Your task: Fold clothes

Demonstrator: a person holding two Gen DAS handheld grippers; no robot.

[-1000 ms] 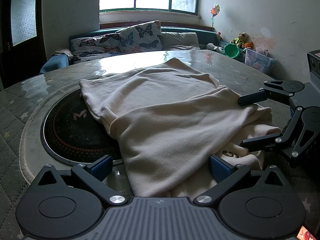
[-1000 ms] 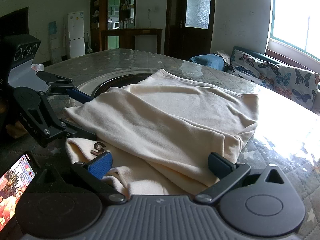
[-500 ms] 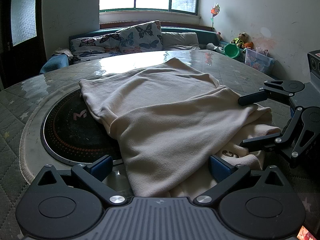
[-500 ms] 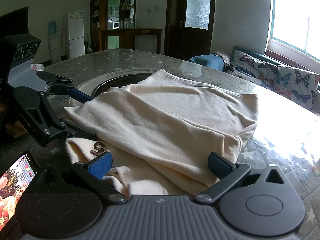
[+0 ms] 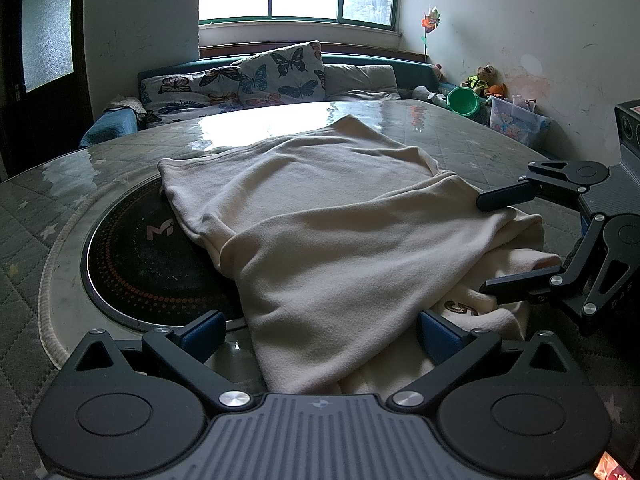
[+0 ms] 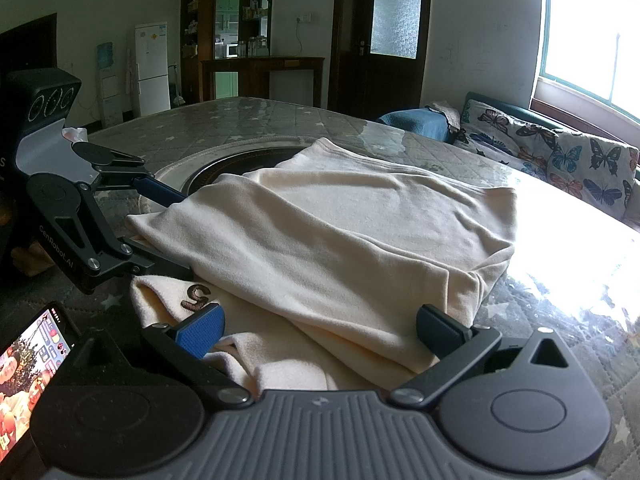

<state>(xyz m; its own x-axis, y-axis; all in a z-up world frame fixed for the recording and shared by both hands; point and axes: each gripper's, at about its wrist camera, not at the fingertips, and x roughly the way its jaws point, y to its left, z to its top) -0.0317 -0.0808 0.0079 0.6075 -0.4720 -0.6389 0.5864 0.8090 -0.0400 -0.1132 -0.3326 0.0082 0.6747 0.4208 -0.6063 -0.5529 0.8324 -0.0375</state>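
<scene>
Left wrist: cream garment (image 5: 340, 240) folded over, rumpled, on table (image 5: 460, 148).

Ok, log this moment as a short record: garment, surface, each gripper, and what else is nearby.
garment: cream garment, partly folded, top layer lying over a lower layer that bears a brown printed mark
surface: round table with a quilted star cover under clear film; dark inset disc partly under the cloth
left gripper: open, fingers either side of the near hem
right gripper: open, fingers straddling the near edge
nearby: phone with its screen lit, beside the right gripper
</scene>
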